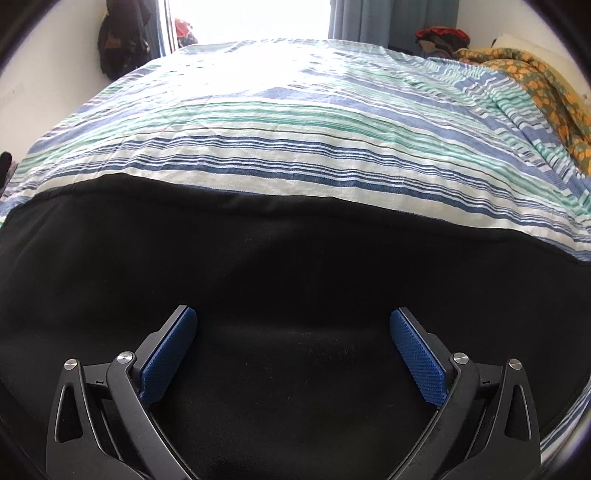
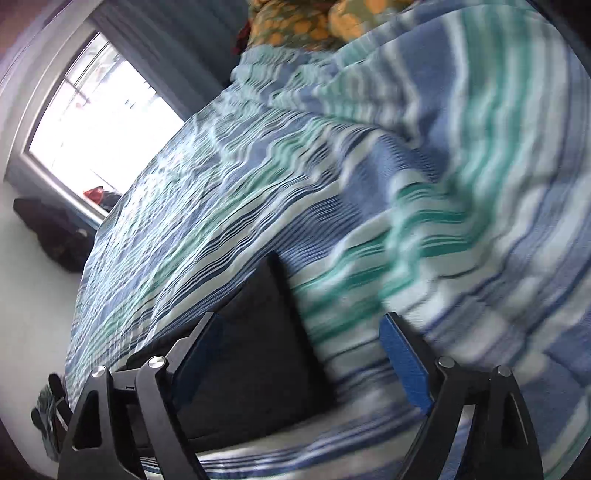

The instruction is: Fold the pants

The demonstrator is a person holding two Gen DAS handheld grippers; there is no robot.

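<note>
The black pants [image 1: 295, 266] lie flat on the striped bed cover [image 1: 295, 122] and fill the lower half of the left wrist view. My left gripper [image 1: 293, 314] hovers over them, open and empty, its blue pads [image 1: 168, 362] wide apart. In the blurred, tilted right wrist view a corner of the black pants [image 2: 255, 354] lies on the striped cover [image 2: 369, 203]. My right gripper [image 2: 299, 325] is open and empty just above that corner, straddling its edge.
An orange-flowered blanket [image 1: 546, 92] is bunched at the bed's far right. A bright window [image 1: 247, 18] and grey curtains [image 1: 362, 18] stand behind the bed. Dark clothes hang on the wall [image 1: 122, 40] at far left. A dark pile [image 2: 55, 229] lies below the window.
</note>
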